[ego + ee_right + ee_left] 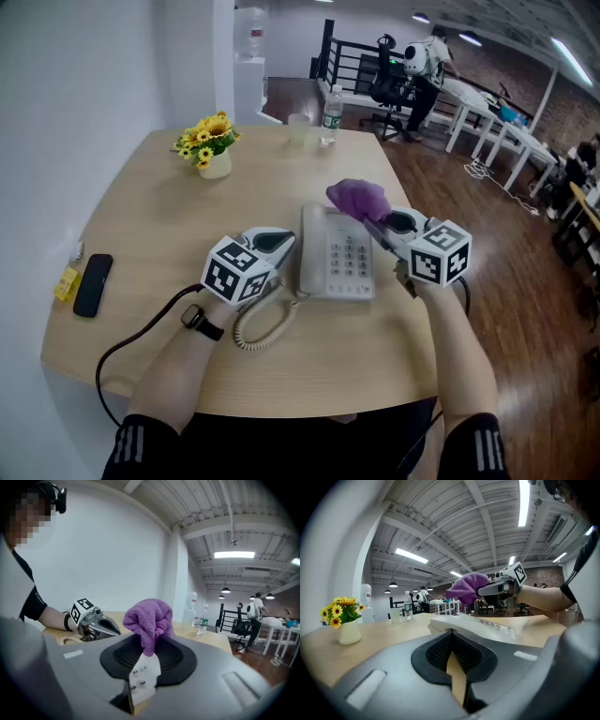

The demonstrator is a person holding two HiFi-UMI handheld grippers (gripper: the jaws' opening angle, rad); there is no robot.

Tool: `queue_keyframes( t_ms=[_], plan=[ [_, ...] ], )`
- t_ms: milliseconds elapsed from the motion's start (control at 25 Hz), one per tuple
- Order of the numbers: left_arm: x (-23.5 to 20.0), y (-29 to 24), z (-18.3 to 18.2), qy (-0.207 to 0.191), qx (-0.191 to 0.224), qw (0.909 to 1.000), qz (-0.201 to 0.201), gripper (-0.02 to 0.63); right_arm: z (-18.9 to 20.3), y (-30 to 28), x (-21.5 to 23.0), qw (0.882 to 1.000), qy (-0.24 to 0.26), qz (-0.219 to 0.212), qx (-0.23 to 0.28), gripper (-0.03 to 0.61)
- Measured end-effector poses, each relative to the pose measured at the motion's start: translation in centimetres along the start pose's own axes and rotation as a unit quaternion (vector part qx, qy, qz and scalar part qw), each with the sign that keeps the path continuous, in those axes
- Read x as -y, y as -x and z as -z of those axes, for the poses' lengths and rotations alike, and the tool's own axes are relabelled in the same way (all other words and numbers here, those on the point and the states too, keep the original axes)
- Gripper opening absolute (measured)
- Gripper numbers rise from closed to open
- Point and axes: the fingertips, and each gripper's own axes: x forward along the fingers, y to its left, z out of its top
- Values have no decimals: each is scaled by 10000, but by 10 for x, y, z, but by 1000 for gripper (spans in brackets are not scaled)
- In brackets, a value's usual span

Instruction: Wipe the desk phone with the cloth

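- My right gripper has its jaws pinched on the crumpled purple cloth over the far end of the white desk phone, whose length runs toward me.
- My left gripper sits just beside the phone, jaws together and empty.

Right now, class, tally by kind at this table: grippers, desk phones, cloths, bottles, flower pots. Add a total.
Grippers: 2, left gripper and right gripper
Desk phone: 1
Cloth: 1
Bottle: 1
Flower pot: 1
Total: 6

The digits 2, 3 and 6 are showing on keys of the desk phone, at six o'clock in the right gripper view.
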Motion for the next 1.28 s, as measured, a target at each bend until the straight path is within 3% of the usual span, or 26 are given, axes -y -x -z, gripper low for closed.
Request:
queue_keyframes(
  t_ms=[160,360,480,680,1040,1160,1280],
  plan=[
    [0,0,-1,-2,4,10000,-3,-6,4,-43,-15,9974,259,-260,-615,89],
    [0,0,0,-6,5,10000,5,-6,38,-76,-13,9906,97,-297,-1333,89],
    [0,0,-1,8,5,10000,15,-6,49,-73,-3,9881,29,-159,-1532,87],
    [0,0,0,-5,-2,10000,3,-6,70,-48,26,9783,378,310,-2016,87],
    [1,0,-1,-20,-10,10000,2,-6,89,11,80,9642,410,1071,-2391,87],
    [1,0,-1,-39,-11,10000,0,-6,72,13,77,9727,226,1032,-2064,86],
    [1,0,-1,-28,-4,10000,5,-6,49,-1,50,9818,204,713,-1750,86]
  ],
)
